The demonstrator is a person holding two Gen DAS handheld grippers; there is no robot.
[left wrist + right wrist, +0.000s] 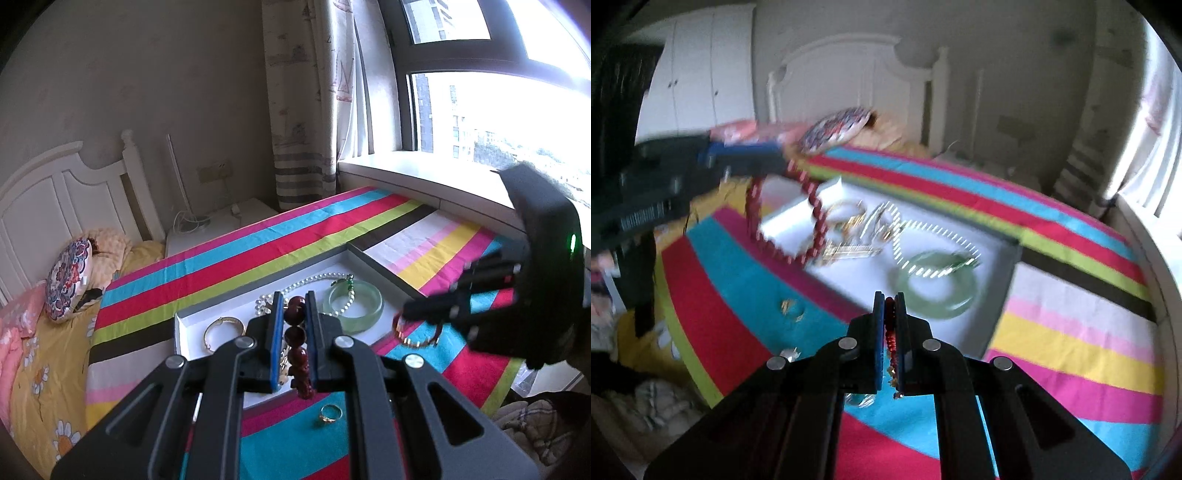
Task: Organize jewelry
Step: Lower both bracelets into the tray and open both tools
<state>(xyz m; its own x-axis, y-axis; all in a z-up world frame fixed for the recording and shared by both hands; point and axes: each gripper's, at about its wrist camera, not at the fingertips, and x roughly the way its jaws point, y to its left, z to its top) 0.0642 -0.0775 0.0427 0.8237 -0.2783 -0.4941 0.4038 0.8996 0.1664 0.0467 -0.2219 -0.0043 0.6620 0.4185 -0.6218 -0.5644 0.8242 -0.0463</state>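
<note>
My left gripper [294, 306] is shut on a dark red bead bracelet [295, 336] and holds it above the white jewelry box [188, 325]; the bracelet hangs as a loop in the right wrist view [783, 218]. The box holds a green jade bangle [354, 306], a pearl necklace [314, 282] and a gold bangle [223, 332]. My right gripper [890, 297] is shut on a red and gold bracelet [891, 343], which shows under it in the left wrist view [415, 338]. A gold ring [331, 412] lies on the striped cloth [258, 240] in front of the box.
The box lid [384, 264] lies beside the box on the right. The striped table stands against the window sill [424, 184]. A bed with a patterned cushion [68, 278] is to the left. The right wrist view is motion-blurred.
</note>
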